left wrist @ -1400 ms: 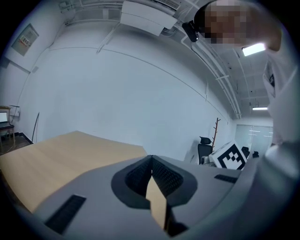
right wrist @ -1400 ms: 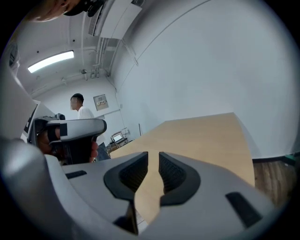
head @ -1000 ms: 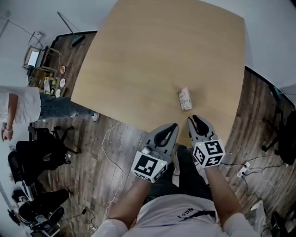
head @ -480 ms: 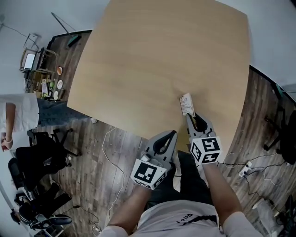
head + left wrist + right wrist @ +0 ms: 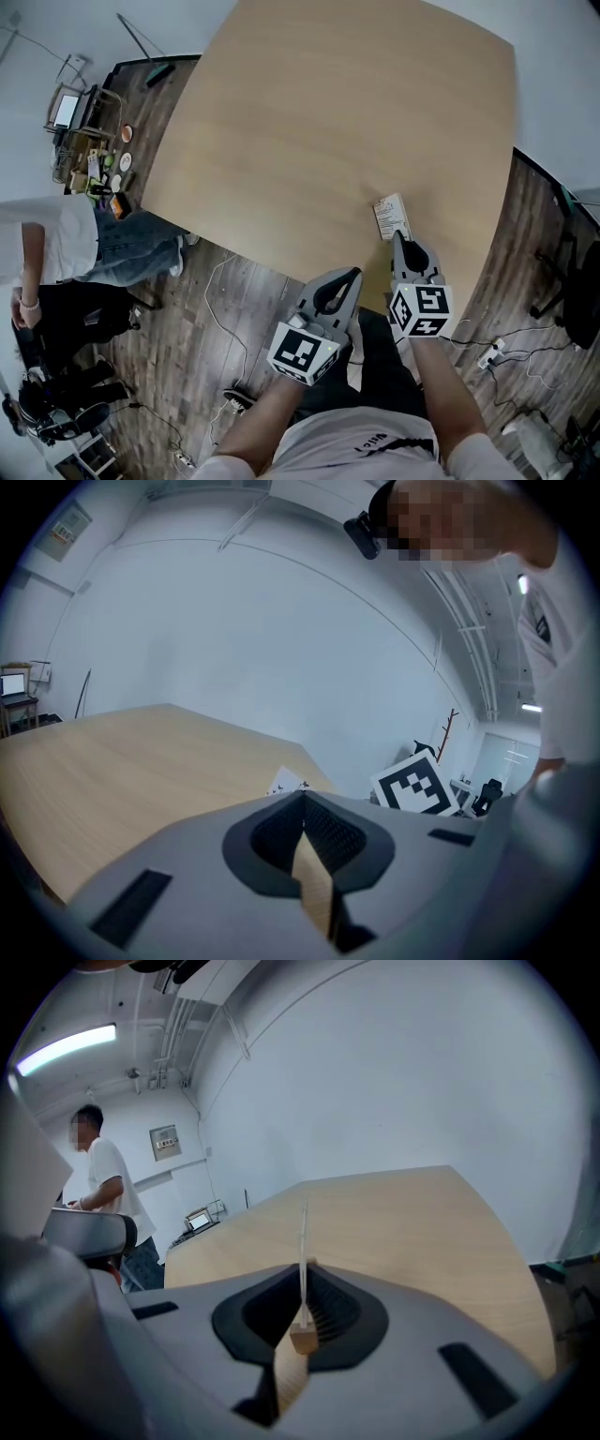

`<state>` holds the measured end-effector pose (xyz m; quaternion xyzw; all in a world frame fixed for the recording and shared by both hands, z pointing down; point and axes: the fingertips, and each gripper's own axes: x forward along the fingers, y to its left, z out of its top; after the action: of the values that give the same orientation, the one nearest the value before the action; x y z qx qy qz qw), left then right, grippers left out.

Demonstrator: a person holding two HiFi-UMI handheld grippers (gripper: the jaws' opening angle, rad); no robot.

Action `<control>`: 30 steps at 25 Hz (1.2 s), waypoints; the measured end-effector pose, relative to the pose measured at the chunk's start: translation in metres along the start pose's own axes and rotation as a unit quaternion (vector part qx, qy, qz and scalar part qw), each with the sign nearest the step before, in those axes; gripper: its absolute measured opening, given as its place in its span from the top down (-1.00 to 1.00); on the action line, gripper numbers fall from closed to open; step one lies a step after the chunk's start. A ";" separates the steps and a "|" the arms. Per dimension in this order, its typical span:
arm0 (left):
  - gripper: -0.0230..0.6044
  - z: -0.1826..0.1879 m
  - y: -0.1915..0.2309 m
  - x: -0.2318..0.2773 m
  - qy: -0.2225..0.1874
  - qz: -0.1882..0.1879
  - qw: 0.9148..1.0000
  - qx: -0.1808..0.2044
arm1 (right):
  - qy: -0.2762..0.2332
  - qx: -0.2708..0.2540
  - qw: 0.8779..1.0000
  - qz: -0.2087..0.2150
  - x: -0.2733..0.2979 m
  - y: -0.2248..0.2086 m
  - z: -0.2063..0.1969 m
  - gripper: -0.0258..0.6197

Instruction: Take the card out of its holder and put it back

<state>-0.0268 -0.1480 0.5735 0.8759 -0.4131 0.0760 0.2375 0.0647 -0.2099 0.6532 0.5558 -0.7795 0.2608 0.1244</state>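
Both tongs are pressed together. In the right gripper view the right tongs pinch a thin white card. We see the card from its edge, so it looks like a straight line standing up between the jaw tips. At its bottom end sits a small wooden block, the holder, inside the dark hollow of the jaws. In the head view the right tongs reach over the near edge of the big light wooden tabletop. The card sticks out past their tips, and some small print shows on it. The left tongs are just beside the right ones. They hang off the tabletop edge, over the person's lap and the dark wood floor. In the left gripper view the left tongs have their tips touching, and only the tabletop shows through the slit lower down. The white card peeks up just behind those tips, and the black and white cube of the right tongs is off to the side. Another person in a white top stands on the floor, well apart from the tabletop.
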 end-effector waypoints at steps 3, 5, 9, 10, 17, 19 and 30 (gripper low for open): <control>0.89 0.007 -0.002 -0.002 -0.006 -0.002 1.000 0.003 | -0.008 -0.014 1.000 -0.007 -0.005 0.003 0.010 0.84; 0.89 0.013 -0.006 -0.003 -0.009 -0.004 1.000 0.006 | -0.015 -0.018 1.000 -0.009 -0.011 0.004 0.021 0.84; 0.89 0.024 -0.018 -0.006 -0.016 -0.009 1.000 0.011 | -0.035 -0.011 0.999 -0.007 -0.031 0.004 0.045 0.84; 0.89 0.027 -0.021 -0.006 -0.018 -0.011 1.000 0.012 | -0.039 -0.007 0.999 -0.005 -0.037 0.005 0.051 0.84; 0.89 0.064 -0.037 -0.015 -0.038 -0.029 0.999 0.023 | -0.067 0.004 0.998 0.013 -0.069 0.028 0.096 0.84; 0.89 0.076 -0.042 -0.021 -0.044 -0.034 0.998 0.027 | -0.076 0.009 0.997 0.023 -0.080 0.036 0.107 0.84; 0.89 0.137 -0.078 -0.073 -0.080 -0.056 0.994 0.047 | -0.142 0.017 0.988 0.057 -0.157 0.082 0.175 0.84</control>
<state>-0.0236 -0.1208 0.4025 0.9110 -0.3770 0.0117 0.1664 0.0607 -0.1595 0.4092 0.5440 -0.8150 0.1992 -0.0125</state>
